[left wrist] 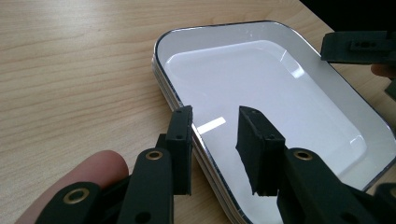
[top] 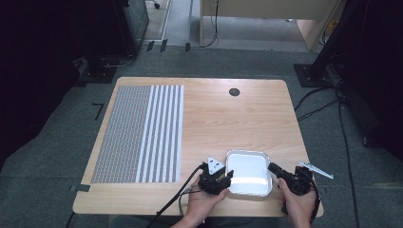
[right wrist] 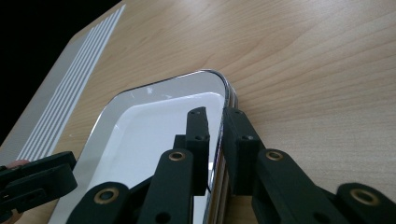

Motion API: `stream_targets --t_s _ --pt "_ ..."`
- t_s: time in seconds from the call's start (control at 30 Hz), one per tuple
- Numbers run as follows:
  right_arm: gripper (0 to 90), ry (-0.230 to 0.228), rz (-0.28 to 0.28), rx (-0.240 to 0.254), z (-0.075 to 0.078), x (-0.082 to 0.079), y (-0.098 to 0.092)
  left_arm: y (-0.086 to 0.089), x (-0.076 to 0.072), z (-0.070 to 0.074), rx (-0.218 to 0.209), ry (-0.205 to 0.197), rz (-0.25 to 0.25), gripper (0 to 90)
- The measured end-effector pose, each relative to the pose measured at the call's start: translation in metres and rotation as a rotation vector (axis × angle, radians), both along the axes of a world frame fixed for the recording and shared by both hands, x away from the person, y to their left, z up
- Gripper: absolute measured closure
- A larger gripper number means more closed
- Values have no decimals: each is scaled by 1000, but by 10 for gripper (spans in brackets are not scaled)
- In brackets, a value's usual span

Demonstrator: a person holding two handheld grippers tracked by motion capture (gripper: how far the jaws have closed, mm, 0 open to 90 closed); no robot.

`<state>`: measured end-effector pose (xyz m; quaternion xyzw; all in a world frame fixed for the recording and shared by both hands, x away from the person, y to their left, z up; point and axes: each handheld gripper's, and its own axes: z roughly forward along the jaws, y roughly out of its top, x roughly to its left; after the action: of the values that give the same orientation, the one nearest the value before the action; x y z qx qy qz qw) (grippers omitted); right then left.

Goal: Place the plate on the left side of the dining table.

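No brand, label or readable writing shows on anything here. A stack of white trays with thin dark-edged rims lies on the wooden surface near its front edge, toward the right, between the two hands. In the left gripper view the left gripper straddles the near long rim of the trays: one jaw stands outside the rim over the wood, the other stands over the white inside, and a plain gap shows between each pad and the rim, so these jaws are parted around the rim without pressing it. A fingertip of the holding hand shows at the lower left of that view. In the right gripper view the right gripper sits at the opposite rim of the trays, near a rounded corner: one jaw is inside the top tray, the other outside against the stacked edges, and the two pads stand very close with the rim between them, pinching it. The high view shows the left gripper at the trays' left side and the right gripper at their right side, each held in a hand. A striped grey and white mat covers the left part of the surface, well apart from the trays, and a small dark round cap sits in the wood near the far edge.
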<state>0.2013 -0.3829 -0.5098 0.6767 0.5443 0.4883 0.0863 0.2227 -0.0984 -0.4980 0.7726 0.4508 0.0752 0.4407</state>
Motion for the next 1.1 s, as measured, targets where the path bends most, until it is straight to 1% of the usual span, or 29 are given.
stream_targets --t_s 0.03,0.07,0.2,0.37,0.47,0.5,0.53,0.63,0.73,0.83,0.9,0.97,1.03,1.07,1.1 --pt "819 -4 -2 10 1 -1 -1 -1 0 1 2 -3 1 663" --pt "819 -4 -2 10 1 -1 -1 -1 0 1 2 -4 2 663" --pt "819 -13 -6 28 3 -2 -2 -1 1 0 0 5 -1 664" --pt "819 -28 -11 36 9 -7 -1 -1 1 0 5 2 -4 666" --pt "819 -29 -13 40 10 -8 -2 -1 1 0 7 -1 -5 666" --pt "832 -13 -9 28 10 -8 -1 -2 1 0 7 -2 -5 666" --pt "832 -13 -9 28 10 -8 -1 -2 1 0 7 -2 -5 667" --pt "848 17 -8 11 9 -7 0 -2 1 0 12 -3 -6 668" --pt "856 28 -8 -2 9 -7 1 -2 1 0 14 -5 -8 672" --pt "864 41 -6 -31 9 -7 4 -2 1 0 17 -7 -6 676" --pt "865 43 -7 -61 9 -8 7 -2 1 0 17 -9 -4 678" --pt "878 48 -19 -87 10 -8 9 -3 1 1 16 -10 -9 678" --pt "890 56 -46 -96 11 -9 11 -3 0 1 16 -16 -13 669" --pt "893 60 -56 -90 13 -10 11 -3 0 1 27 -29 -5 652" --pt "898 51 -79 -88 14 -11 13 -4 -2 1 41 -51 16 594"
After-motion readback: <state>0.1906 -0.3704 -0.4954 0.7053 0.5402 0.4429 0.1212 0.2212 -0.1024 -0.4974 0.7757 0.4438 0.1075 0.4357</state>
